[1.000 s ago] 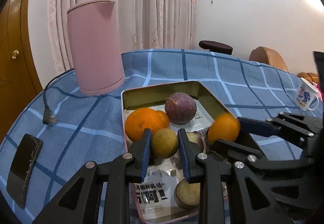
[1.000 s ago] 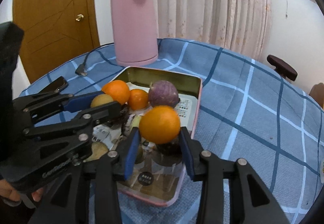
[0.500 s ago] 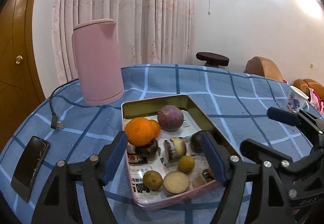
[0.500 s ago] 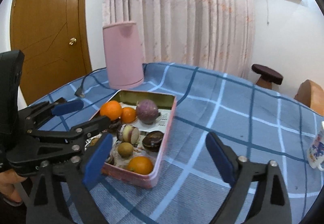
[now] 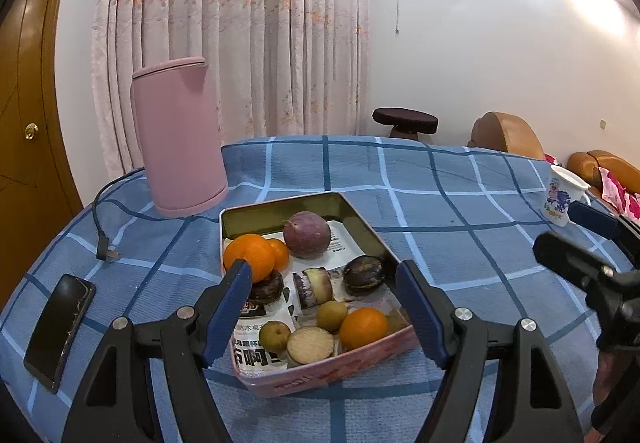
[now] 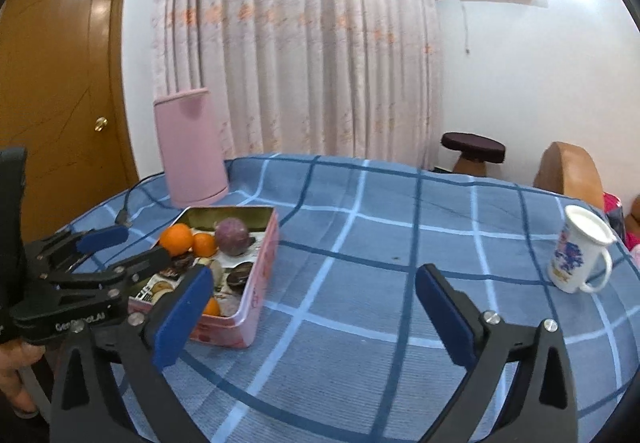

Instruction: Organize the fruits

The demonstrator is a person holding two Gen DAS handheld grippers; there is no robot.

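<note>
A pink tin tray [image 5: 362, 226] [image 6: 262, 275] on the blue checked tablecloth holds the fruit: a purple round fruit [image 5: 306, 234] [image 6: 232, 235], oranges [image 5: 250, 255] [image 6: 176, 239], another orange [image 5: 363, 327] at the near corner, small yellow-green fruits [image 5: 332, 315], and dark cut pieces [image 5: 364, 275]. My left gripper [image 5: 326, 317] is open and empty, held back above the tray's near edge. My right gripper [image 6: 314, 317] is open and empty, over the cloth to the right of the tray. The left gripper also shows in the right wrist view [image 6: 120, 251].
A tall pink kettle [image 5: 178, 139] [image 6: 192, 147] stands behind the tray, its black cord and plug [image 5: 107, 253] lying to the left. A black phone [image 5: 60, 325] lies at the near left. A white printed mug [image 6: 576, 255] [image 5: 562, 195] stands at the right.
Both grippers opened, let a yellow-green fruit and an orange go into the tray, and drew back and up. The right gripper swung to the right, off the tray.
</note>
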